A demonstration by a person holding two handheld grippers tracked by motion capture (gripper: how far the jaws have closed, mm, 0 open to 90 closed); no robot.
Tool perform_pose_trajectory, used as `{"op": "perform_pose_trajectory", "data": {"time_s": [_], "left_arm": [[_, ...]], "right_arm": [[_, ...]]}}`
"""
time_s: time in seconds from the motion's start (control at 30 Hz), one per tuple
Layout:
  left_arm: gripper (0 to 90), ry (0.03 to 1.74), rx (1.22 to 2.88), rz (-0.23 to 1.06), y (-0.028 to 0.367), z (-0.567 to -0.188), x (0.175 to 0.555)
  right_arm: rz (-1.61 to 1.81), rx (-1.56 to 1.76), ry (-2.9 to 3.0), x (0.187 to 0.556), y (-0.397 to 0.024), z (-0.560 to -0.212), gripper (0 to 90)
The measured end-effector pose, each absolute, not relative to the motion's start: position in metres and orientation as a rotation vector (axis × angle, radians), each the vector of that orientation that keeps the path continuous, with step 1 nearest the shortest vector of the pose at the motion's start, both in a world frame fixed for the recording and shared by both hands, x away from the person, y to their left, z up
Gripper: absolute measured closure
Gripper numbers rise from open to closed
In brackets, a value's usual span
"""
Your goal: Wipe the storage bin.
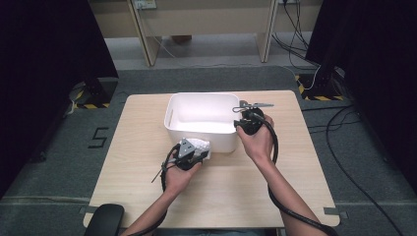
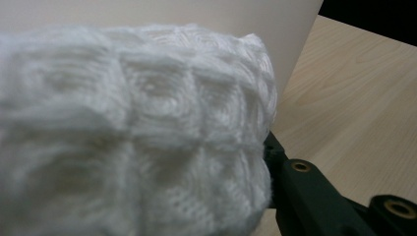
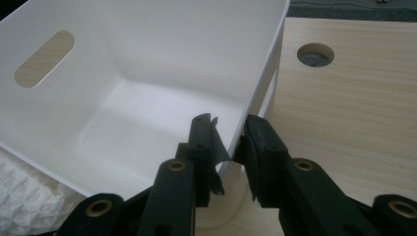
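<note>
High view: going left to right, we see the left gripper low over the desk, its fingers clamped on a white cloth that sits just against the near wall of the white bin. In the left gripper view the cloth is a thick, waffle-textured wad close to the lens, with one black finger pressed into its right side and the bin's wall rising right behind it; the other finger is hidden by the fabric. Further right in the high view, the right gripper meets the bin's right wall near its near corner. In the right gripper view its fingers straddle that wall, one inside the bin and one outside, clamped on the rim. The cloth shows at the lower left there, outside the bin on the desk.
</note>
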State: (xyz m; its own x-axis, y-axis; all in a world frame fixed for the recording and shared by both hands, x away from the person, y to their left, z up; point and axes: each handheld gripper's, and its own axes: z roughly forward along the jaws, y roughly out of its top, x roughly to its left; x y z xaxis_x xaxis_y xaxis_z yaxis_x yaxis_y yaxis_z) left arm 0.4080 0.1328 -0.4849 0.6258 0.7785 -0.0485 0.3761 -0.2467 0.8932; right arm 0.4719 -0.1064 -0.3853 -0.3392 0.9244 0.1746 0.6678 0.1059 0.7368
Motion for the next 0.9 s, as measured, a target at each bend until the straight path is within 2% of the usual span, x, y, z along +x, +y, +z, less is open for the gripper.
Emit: {"op": "perform_pose_trajectory", "data": {"time_s": [0.9], "left_arm": [[74.8,0.884,1.806,0.529,0.13,-0.463,0.405]], "right_arm": [[1.086,1.559,2.06,0.472,-0.107,-0.385,74.4]]}}
